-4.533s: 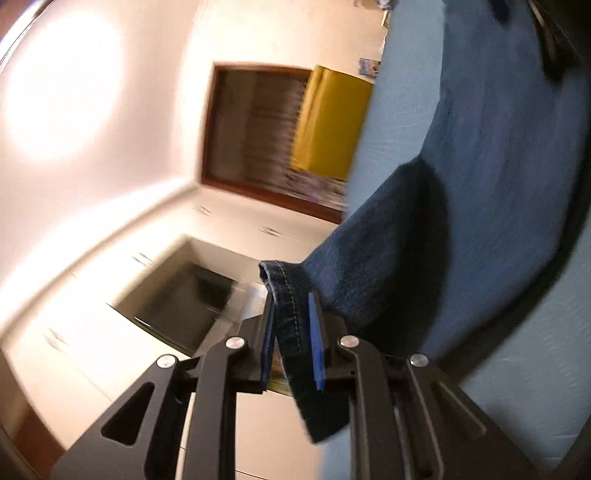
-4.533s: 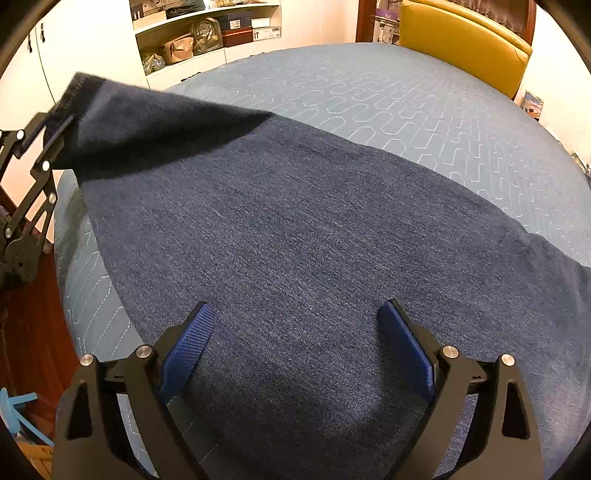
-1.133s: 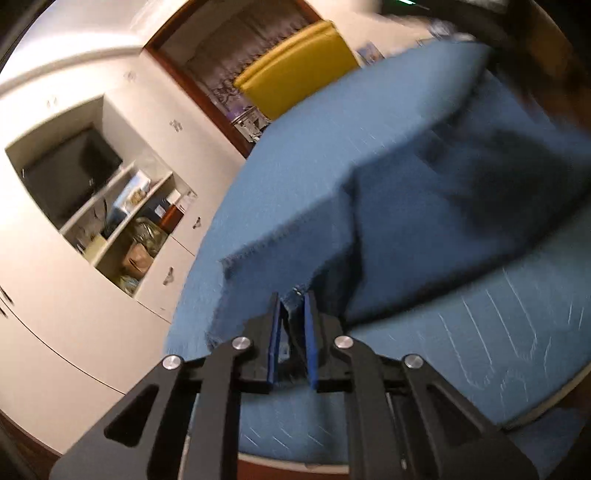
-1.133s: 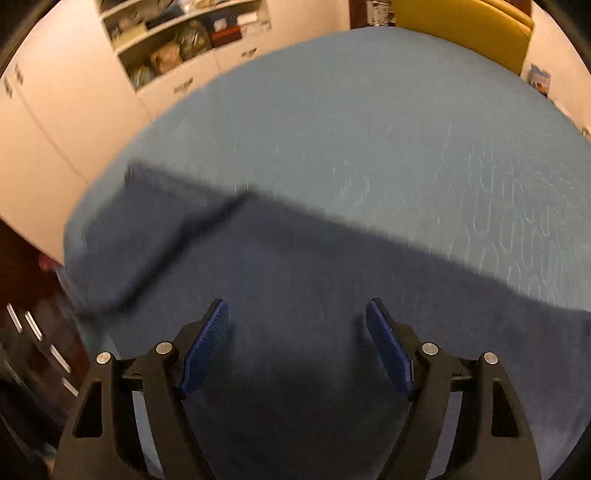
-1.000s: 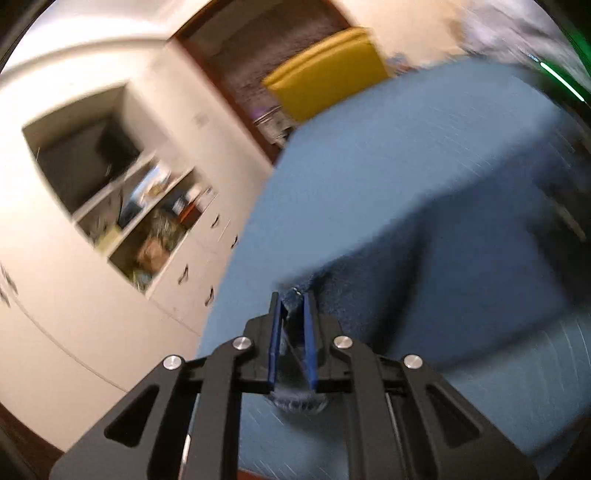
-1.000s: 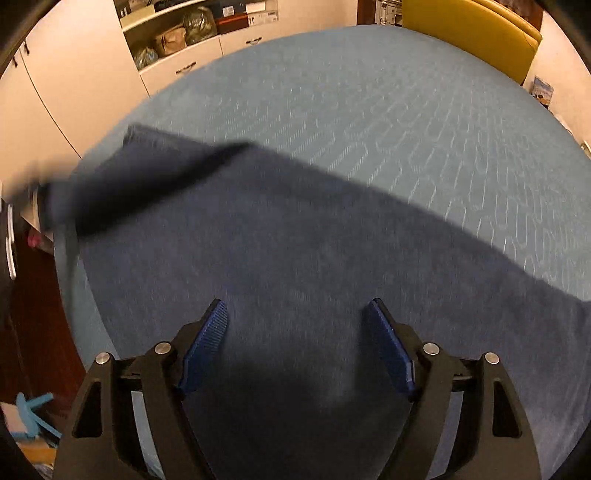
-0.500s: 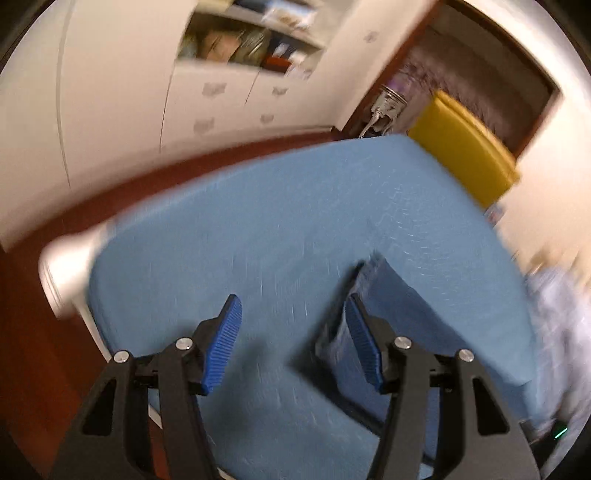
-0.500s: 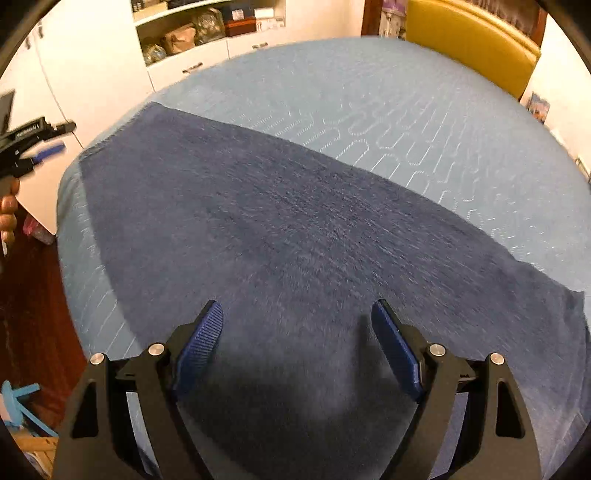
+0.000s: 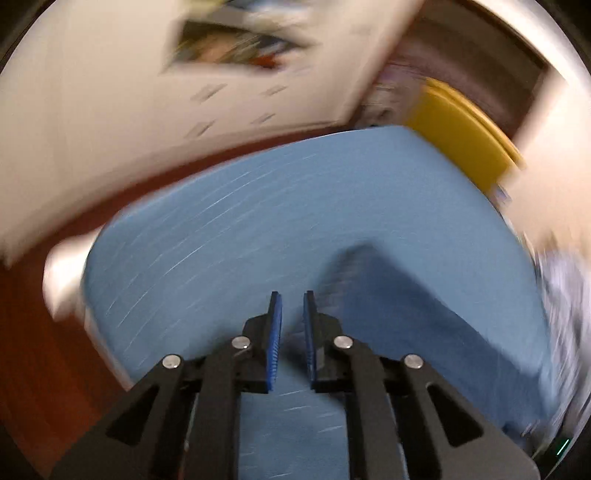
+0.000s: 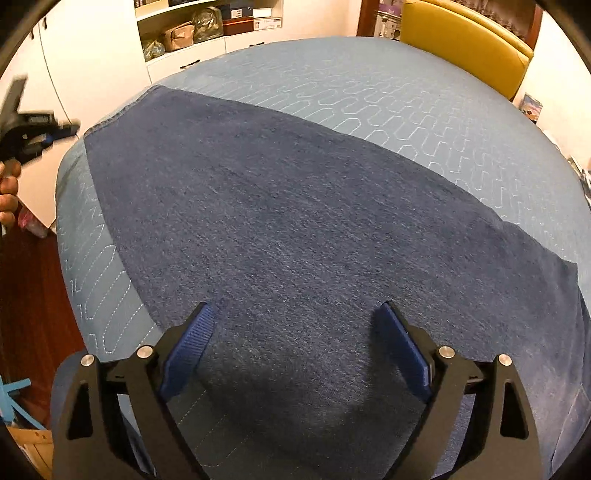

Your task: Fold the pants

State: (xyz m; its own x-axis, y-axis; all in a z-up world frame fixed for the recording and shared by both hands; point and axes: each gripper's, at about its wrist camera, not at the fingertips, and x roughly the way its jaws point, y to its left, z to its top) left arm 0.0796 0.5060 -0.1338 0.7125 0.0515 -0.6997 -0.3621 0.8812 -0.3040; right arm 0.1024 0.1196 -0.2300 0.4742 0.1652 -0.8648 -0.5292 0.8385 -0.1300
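Your right tool (image 10: 295, 332) hangs with its blue pads spread wide apart, gripping nothing, directly above the near part of the pants (image 10: 295, 221). The dark denim lies flat on the light blue quilted bed (image 10: 424, 103), running from the near right edge diagonally away to a hemmed end near the bed's far left corner. Your left tool (image 9: 292, 321) has its pads drawn close together with only a narrow gap showing, and nothing caught between them; it sits over bare bed cover, with the pants just to its right in that blurred view. From the right wrist view, your left hand (image 10: 9, 192) shows at the far left edge, off the bed. Beyond the bed stand a yellow headboard (image 10: 465, 44) and white shelves (image 10: 207, 22) holding bags
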